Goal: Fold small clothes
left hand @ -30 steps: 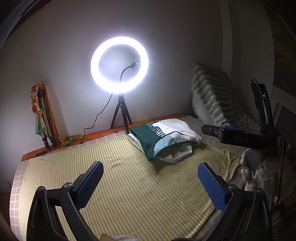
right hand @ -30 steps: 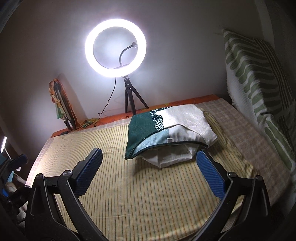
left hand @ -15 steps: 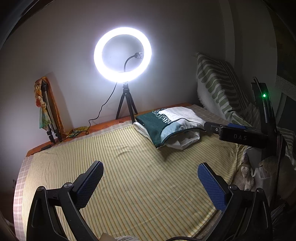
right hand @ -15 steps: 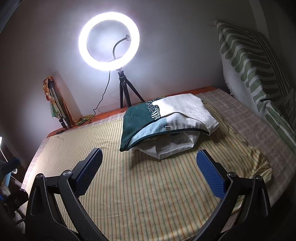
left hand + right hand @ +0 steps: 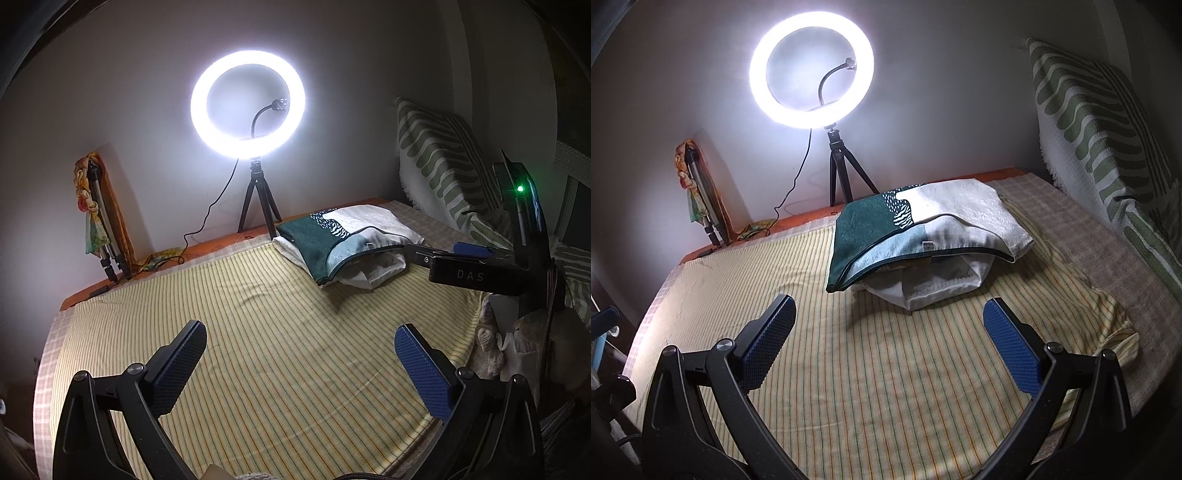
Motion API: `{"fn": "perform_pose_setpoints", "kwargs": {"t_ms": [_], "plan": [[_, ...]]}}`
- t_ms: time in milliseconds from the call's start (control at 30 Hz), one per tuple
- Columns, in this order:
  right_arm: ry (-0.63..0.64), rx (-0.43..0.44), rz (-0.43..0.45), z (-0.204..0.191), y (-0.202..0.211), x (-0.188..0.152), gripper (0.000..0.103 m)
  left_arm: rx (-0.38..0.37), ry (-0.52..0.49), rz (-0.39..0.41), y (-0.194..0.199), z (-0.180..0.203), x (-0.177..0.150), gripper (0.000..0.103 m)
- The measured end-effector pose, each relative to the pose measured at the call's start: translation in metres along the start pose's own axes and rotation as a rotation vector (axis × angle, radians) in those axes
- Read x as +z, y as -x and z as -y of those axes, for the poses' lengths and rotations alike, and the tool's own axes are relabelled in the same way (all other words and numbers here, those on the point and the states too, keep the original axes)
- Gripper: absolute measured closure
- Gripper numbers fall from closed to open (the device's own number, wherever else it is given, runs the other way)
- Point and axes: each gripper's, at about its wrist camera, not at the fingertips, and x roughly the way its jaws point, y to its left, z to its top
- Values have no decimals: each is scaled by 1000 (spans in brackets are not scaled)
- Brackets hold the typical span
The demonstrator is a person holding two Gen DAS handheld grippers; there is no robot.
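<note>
A small stack of folded clothes (image 5: 923, 236) lies at the far side of the bed, a dark green and white patterned piece on top of a white piece (image 5: 934, 284). My right gripper (image 5: 890, 332) hovers open and empty over the striped sheet, just short of the stack. My left gripper (image 5: 299, 350) is also open and empty, farther back over the sheet, with the stack (image 5: 343, 240) ahead to its right. A black housing marked DAS (image 5: 476, 275), part of the right gripper, reaches in from the right beside the stack.
A yellow striped sheet (image 5: 886, 387) covers the bed. A lit ring light on a tripod (image 5: 812, 70) stands at the wall behind the stack. A green-striped pillow (image 5: 1108, 147) leans at the right. A folded tripod wrapped in cloth (image 5: 99, 218) stands at the back left.
Both views have shifted a little: the right gripper has come slightly nearer the stack and the left one has swung, bringing the stack further right. The clothes lie unmoved and both grippers stay open.
</note>
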Motion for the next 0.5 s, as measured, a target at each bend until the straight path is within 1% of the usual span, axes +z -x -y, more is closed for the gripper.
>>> {"fn": "perform_pose_setpoints", "kwargs": {"t_ms": [500], "plan": [[-15, 14, -12, 0, -3, -1, 0, 9, -11, 7, -1, 2, 0, 0]]}}
